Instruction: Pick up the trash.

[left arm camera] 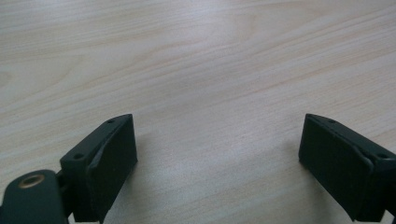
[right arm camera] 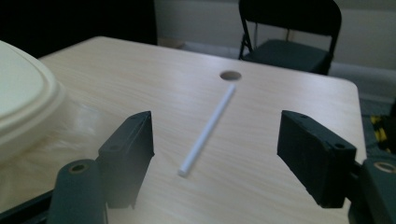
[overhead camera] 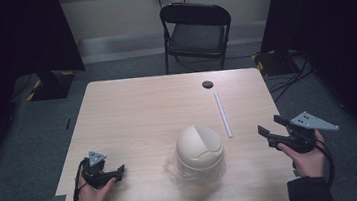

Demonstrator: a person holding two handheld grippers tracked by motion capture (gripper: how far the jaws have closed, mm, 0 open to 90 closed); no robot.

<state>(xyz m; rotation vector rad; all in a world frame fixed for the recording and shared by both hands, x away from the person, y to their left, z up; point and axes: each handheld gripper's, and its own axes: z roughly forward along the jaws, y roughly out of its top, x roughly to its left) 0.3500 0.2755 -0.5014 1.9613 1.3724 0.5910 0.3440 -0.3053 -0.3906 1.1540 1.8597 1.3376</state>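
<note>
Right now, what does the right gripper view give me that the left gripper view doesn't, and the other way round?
The right gripper view alone takes in the white stick lying past the open right claw, the cable hole beyond its far end, the cream bin's lid at the left edge, and the black chair behind the table. The left gripper view adds just its own open left claw above bare wood. Both share the light wooden table.

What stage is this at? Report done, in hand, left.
Done: nothing visibly; the lidded bin and white rod lie untouched on the table. In hand: nothing; left gripper and right gripper are open and empty. Left: apparently everything.
</note>
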